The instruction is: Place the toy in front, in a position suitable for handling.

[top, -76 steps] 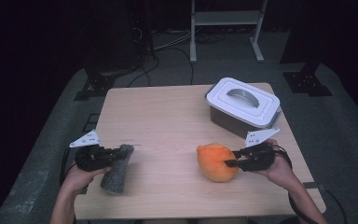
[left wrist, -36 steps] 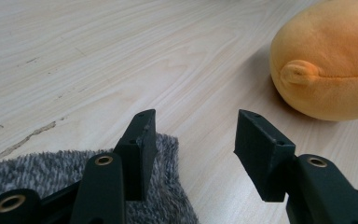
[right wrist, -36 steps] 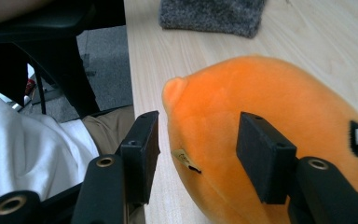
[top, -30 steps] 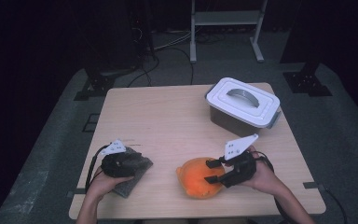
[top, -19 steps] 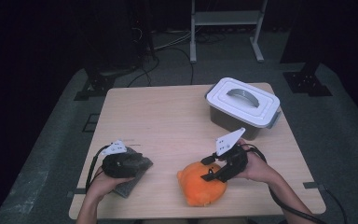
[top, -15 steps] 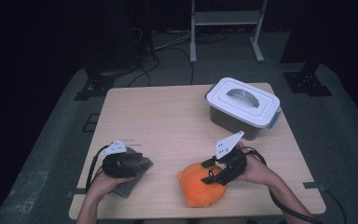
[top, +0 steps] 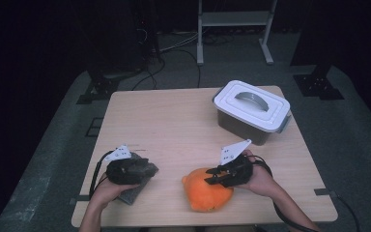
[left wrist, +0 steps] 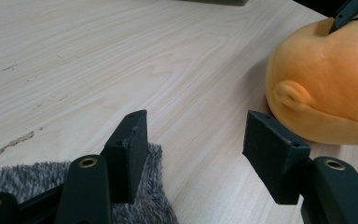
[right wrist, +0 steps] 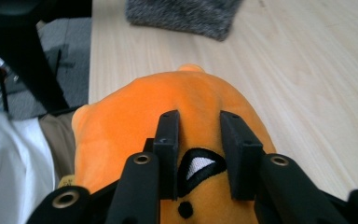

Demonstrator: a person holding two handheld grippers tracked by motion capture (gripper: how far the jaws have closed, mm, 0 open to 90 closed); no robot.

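High view: the orange plush toy (top: 207,189) lies near the table's (top: 174,121) front edge, long axis roughly front-to-back.

Left gripper view: the left gripper (left wrist: 193,154) has its jaws apart over the grey fuzzy cloth (left wrist: 37,186).

Right gripper view: the right gripper (right wrist: 200,144), jaws just closed, pinches the toy's fabric. No legible writing.

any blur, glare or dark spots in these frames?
High view: table evenly lit, floor beyond falls to black, slightly soft. Left gripper view: jaws sharp, orange plush toy a little soft, no glare. Right gripper view: toy and wood grain crisp, upper-left corner dark.
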